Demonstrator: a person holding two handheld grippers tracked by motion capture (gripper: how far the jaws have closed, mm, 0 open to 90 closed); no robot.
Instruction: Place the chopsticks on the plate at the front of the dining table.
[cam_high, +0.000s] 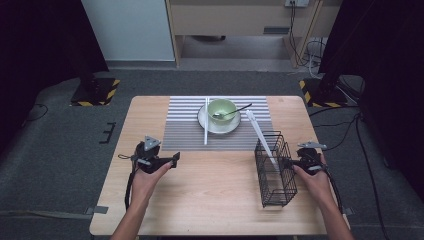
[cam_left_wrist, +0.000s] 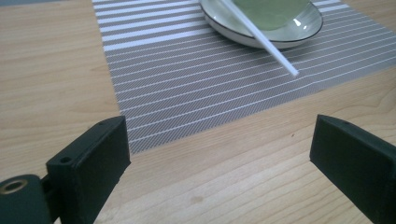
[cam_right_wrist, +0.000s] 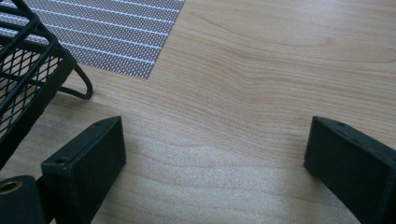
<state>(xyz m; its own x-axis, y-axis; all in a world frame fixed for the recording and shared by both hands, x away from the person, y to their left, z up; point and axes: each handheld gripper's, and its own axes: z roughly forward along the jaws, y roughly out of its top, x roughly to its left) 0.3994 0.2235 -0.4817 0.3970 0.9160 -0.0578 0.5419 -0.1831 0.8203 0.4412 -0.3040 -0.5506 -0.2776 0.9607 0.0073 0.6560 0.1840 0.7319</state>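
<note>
Both tools sit low over the wooden table (cam_high: 200, 190) with jaws spread wide and empty, the left gripper (cam_high: 172, 161) just short of the striped placemat (cam_high: 185, 125), the right gripper (cam_high: 290, 162) right beside the black wire basket (cam_high: 275, 172). One white chopstick (cam_high: 261, 135) leans in that basket. It looks barely begun, I'd say: the other chopstick (cam_high: 205, 122) rests against the plate (cam_high: 207, 122), and the spoon (cam_high: 235, 111) sits in the green bowl (cam_high: 222, 107).

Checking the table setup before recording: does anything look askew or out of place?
One white chopstick lies on the striped mat, against the plate, while its mate leans in the wire basket. Nothing spilled.
</note>
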